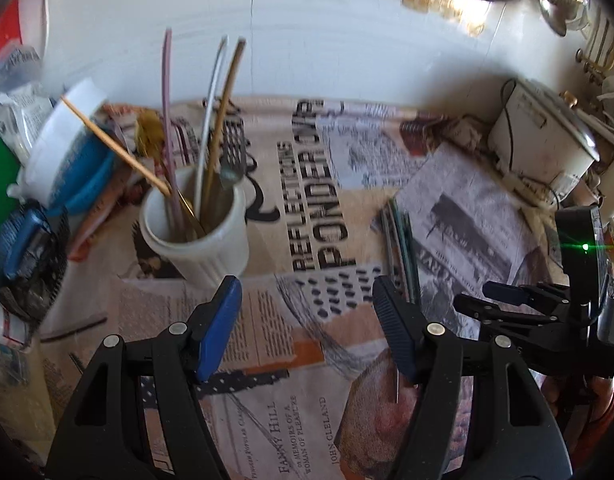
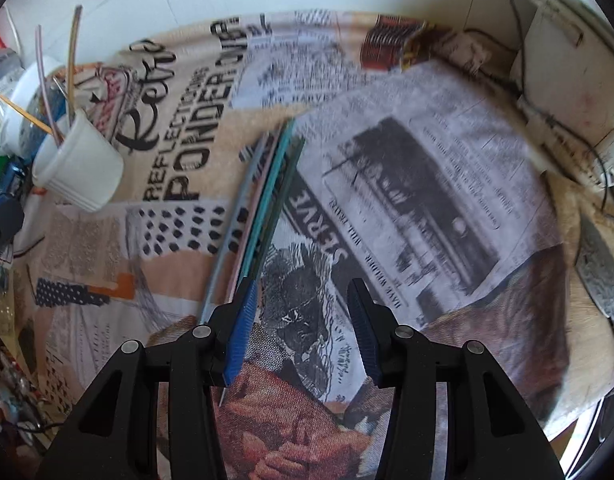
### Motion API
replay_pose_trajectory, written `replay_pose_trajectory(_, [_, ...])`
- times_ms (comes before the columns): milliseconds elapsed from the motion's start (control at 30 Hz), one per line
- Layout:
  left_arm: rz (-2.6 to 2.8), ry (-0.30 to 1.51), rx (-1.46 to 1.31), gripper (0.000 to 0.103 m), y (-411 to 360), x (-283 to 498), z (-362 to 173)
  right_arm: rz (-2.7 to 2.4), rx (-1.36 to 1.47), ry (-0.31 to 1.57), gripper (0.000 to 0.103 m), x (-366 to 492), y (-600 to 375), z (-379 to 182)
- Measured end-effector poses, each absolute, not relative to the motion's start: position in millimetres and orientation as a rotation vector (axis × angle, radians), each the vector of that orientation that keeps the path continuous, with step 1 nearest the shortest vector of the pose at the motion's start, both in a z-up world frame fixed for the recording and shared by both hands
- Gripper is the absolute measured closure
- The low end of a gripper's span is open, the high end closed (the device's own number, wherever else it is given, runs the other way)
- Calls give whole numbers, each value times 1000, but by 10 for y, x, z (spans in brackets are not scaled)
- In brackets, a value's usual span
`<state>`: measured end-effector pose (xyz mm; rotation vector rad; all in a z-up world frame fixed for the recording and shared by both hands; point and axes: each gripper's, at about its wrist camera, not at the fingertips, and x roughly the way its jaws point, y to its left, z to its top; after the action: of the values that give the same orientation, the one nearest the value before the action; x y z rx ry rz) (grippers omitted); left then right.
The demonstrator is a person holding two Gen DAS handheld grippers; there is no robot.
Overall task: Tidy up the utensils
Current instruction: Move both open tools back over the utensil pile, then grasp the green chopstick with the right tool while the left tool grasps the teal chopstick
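A white cup (image 1: pixel 195 226) stands upright on the printed cloth and holds several long thin utensils, pink, white and gold. It also shows in the right wrist view (image 2: pixel 81 168) at far left. A bundle of grey, pink and teal utensils (image 2: pixel 263 200) lies flat on the cloth; it also shows in the left wrist view (image 1: pixel 401 248). My left gripper (image 1: pixel 307 312) is open and empty, just in front of the cup. My right gripper (image 2: pixel 303 308) is open and empty, with its left finger over the near end of the bundle.
A white and blue tub (image 1: pixel 67 152) and clutter sit left of the cup. A white appliance with cables (image 1: pixel 543 136) stands at the back right. The printed cloth (image 2: pixel 427 184) covers the table. The right gripper's body (image 1: pixel 547 320) shows at the right in the left wrist view.
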<state>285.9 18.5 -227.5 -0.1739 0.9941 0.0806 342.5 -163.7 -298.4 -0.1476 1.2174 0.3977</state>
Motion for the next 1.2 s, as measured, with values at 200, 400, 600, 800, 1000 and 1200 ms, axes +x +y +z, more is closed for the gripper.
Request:
replay_pose_trajectory(200, [97, 1078, -189, 36, 171, 2898, -2602, 421, -125, 1241, 60, 3564, -1530, -3175])
replay_pose_trajectory(400, [113, 1131, -191, 36, 162, 2930, -2838, 432, -167, 1242, 61, 3607, -1420, -3312])
replay_pose_trajectory(600, [103, 1163, -192, 39, 75, 3006, -2998, 430, -159, 1216, 70, 3646, -1501, -3340])
replay_pose_trajectory(800, [77, 1177, -178, 45, -44, 3130, -3055, 388, -177, 1210, 95, 3718, -1622, -3332])
replay_pose_trajectory(1000, [60, 1183, -182, 49, -127, 3244, -3084, 385, -135, 1234, 97, 3930, -1722, -3333])
replay_pose_trajectory(1200, [34, 1196, -206, 54, -194, 3368, -3101, 413, -155, 1213, 95, 4114, -1629, -3332])
